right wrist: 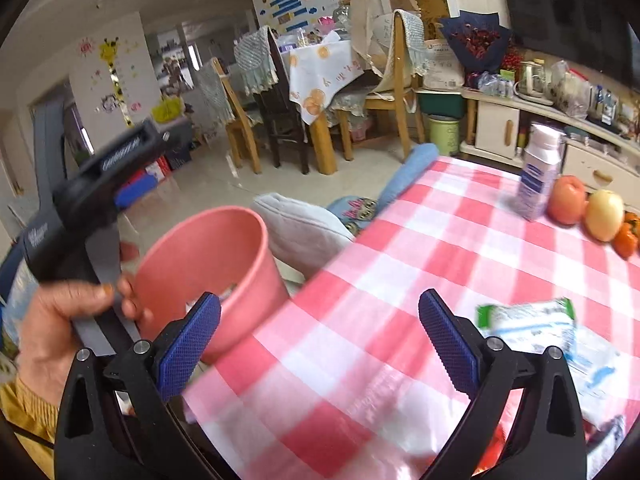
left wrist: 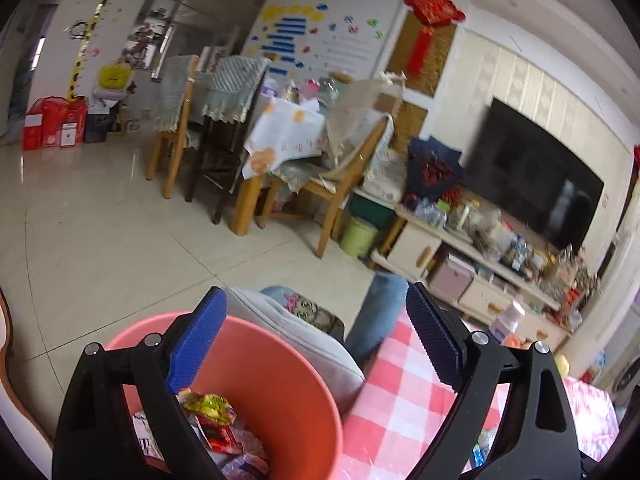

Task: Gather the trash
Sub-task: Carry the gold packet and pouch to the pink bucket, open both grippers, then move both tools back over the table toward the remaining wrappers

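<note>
The white wrapper lay on the table, just right of the right gripper, whose jaws stood wide and empty. It looked light, crinkly and slippery; pinching a flat edge seemed best. The bin held trash beneath the left gripper, jaws also wide and empty.

1. The left gripper has its blue-padded jaws standing wide apart, with nothing pressed between the pads.
2. The right gripper is likewise spread wide, its pads clear of anything, pointing down and forward.
3. In the right wrist view the left gripper shows at the far left, tilted, gripped by the person's left hand wrapped around its handle.
4. A yellow sleeve covers that wrist.
</note>
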Tool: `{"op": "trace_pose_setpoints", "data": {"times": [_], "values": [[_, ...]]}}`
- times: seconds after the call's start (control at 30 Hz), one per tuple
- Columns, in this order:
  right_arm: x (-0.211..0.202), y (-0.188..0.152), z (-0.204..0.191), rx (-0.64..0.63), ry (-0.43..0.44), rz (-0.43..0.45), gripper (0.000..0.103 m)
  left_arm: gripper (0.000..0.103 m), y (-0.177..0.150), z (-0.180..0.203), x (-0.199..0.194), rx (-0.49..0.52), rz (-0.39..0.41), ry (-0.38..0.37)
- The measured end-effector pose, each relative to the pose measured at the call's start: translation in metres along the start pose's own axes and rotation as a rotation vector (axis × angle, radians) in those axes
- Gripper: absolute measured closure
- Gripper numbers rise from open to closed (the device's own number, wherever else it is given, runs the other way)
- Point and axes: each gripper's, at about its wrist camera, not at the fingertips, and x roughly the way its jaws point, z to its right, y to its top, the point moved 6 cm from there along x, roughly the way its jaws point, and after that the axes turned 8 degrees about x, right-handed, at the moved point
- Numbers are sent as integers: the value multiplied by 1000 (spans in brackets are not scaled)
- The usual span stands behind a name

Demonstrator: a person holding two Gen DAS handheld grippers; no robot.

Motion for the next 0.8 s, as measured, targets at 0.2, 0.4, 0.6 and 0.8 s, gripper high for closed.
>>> {"op": "trace_pose_setpoints", "data": {"times": [0.2, 0.4, 0.6, 0.8], "values": [[-25, -18, 22, 36, -44, -7, 5, 12, -9, 37, 4, 135, -53, -25], [-51, -22, 38, 78, -77, 15, 5, 11, -16, 64, -1, 187, -40, -85], [-68, -30, 52, 96, -106, 27, 5, 11, -27, 86, 0, 240, -66, -115], [-89, -39, 71, 118, -126, 47, 5, 11, -40, 111, -2, 297, -78, -166]]}}
